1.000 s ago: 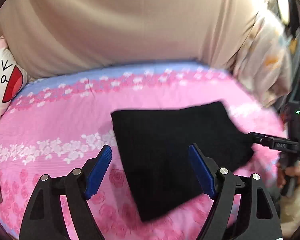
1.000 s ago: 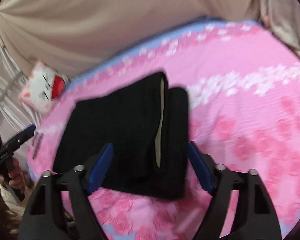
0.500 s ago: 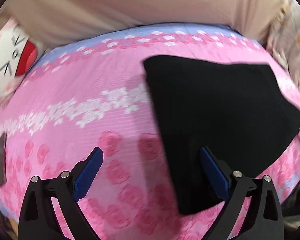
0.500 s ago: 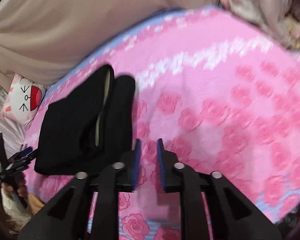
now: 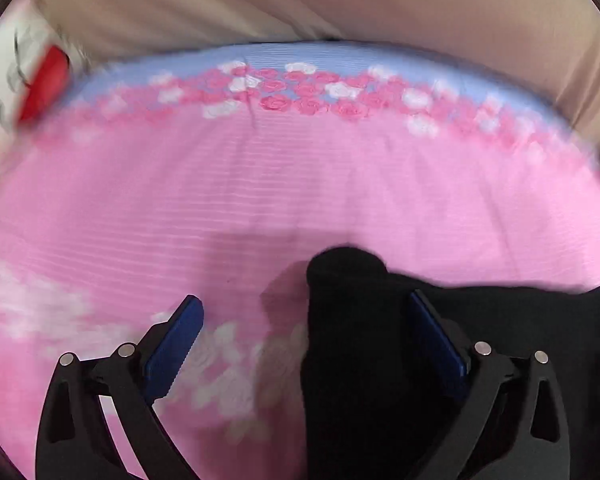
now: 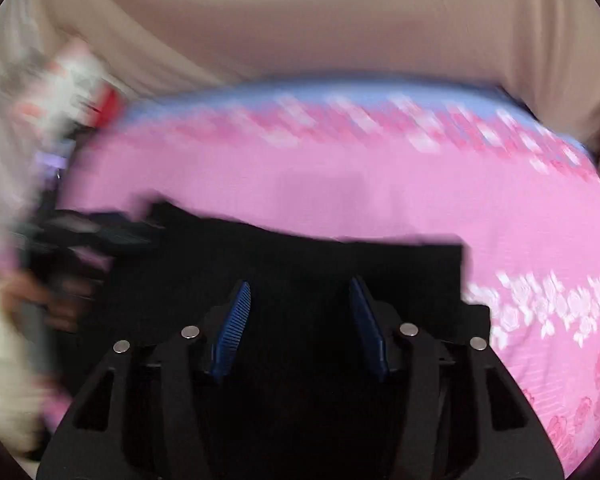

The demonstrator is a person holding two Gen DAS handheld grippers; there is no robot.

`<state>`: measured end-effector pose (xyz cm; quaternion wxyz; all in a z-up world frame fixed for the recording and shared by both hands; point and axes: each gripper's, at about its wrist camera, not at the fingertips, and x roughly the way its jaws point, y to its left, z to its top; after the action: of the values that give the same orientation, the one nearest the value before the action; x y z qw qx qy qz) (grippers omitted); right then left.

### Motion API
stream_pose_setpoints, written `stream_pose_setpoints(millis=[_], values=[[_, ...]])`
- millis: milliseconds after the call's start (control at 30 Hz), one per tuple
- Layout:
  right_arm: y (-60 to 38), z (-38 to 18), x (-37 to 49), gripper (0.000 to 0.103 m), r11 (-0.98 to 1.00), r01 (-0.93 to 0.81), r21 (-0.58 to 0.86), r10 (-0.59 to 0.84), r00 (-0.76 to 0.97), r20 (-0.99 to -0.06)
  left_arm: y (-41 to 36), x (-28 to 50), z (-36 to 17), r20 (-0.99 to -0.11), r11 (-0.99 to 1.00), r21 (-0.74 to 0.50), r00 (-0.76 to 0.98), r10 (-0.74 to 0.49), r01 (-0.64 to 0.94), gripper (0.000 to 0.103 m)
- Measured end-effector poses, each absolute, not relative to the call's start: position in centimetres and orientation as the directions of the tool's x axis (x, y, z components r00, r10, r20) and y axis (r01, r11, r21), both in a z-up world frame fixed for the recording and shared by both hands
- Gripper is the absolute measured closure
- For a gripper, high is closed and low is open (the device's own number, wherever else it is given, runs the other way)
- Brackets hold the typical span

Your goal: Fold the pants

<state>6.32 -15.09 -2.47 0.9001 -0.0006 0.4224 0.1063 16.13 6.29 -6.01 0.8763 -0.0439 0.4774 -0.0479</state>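
The folded black pants [image 5: 364,344] lie on the pink floral bed sheet [image 5: 284,184]. In the left wrist view my left gripper [image 5: 306,316] is open, low over the pants' left edge, with its right finger [image 5: 436,340] over the black cloth and its left finger [image 5: 176,340] over the sheet. In the right wrist view the pants [image 6: 340,264] fill the lower middle. My right gripper [image 6: 300,304] is open above them, both fingers over the cloth. The left gripper and its hand [image 6: 72,236] show blurred at the pants' left end.
A beige curtain [image 5: 300,0] hangs behind the bed. A white cartoon pillow [image 5: 16,80] with a red mouth sits at the bed's far left. The sheet's blue far edge [image 5: 300,56] runs below the curtain. Both views are motion-blurred.
Both grippers have come down close to the pants. My right gripper, shut half a second ago, has opened over the cloth. My left gripper stayed open and shifted toward the pants' left edge.
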Motion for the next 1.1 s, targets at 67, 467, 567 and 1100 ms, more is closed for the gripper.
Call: stream_pose_setpoints(millis=[67, 467, 567, 1100], values=[[-15.6, -2.6, 6.2, 0.054, 0.974, -0.2, 0.107, 0.213, 0.644, -0.735, 6.1, 15.8, -5.8, -0.828, 0.995, -0.086, 0.552, -0.101, 0.053, 0.005], [-28.9, 1.4, -4.2, 0.017, 0.929, 0.059, 0.365, 0.239, 0.659, -0.713, 10.8, 6.7, -2.0, -0.797, 0.944, -0.279, 0.506, -0.33, 0.176, 0.005], [-30.6, -1.1, -5.6, 0.017, 0.884, 0.081, 0.461, 0.329, 0.593, -0.735, 9.5, 4.5, -4.0, -0.824, 0.891, -0.365, 0.352, -0.445, 0.271, 0.005], [-26.3, -5.1, -3.1, 0.005, 0.73, -0.082, 0.678, 0.626, 0.478, -0.616, 4.7, 5.6, -5.9, -0.809, 0.843, -0.396, 0.295, -0.508, 0.364, 0.007]])
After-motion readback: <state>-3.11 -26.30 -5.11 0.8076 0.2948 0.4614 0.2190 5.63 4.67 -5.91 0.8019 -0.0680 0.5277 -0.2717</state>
